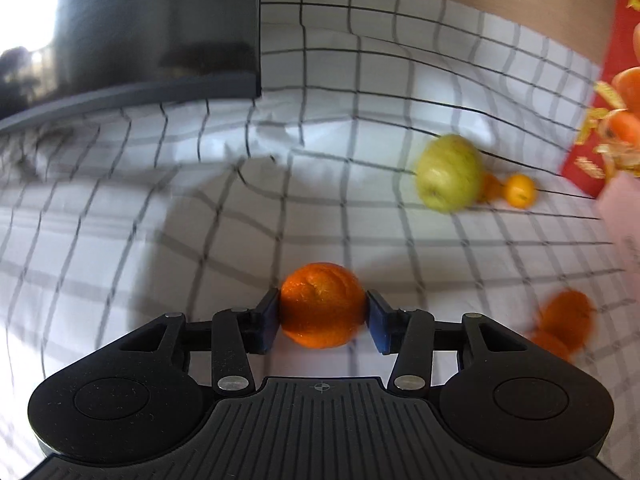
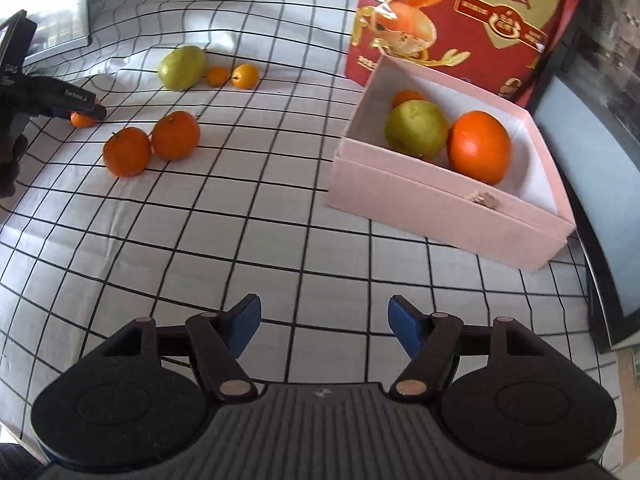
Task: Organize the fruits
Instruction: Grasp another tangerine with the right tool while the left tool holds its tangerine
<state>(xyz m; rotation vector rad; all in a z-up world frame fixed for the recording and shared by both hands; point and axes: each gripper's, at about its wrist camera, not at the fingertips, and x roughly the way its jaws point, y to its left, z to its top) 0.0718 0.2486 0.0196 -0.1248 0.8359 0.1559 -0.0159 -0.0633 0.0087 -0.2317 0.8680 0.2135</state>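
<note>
My left gripper is shut on a small orange mandarin just above the checked cloth; it also shows at the far left of the right wrist view. A green pear and two tiny oranges lie beyond it, and two mandarins to its right. My right gripper is open and empty over the cloth. A pink box at the right holds a green pear, a large orange and a small orange behind them. Two loose mandarins lie left of centre.
A red printed carton stands behind the pink box. A dark monitor-like panel stands at the back left. A dark-framed panel runs along the table's right edge. The checked cloth covers the table.
</note>
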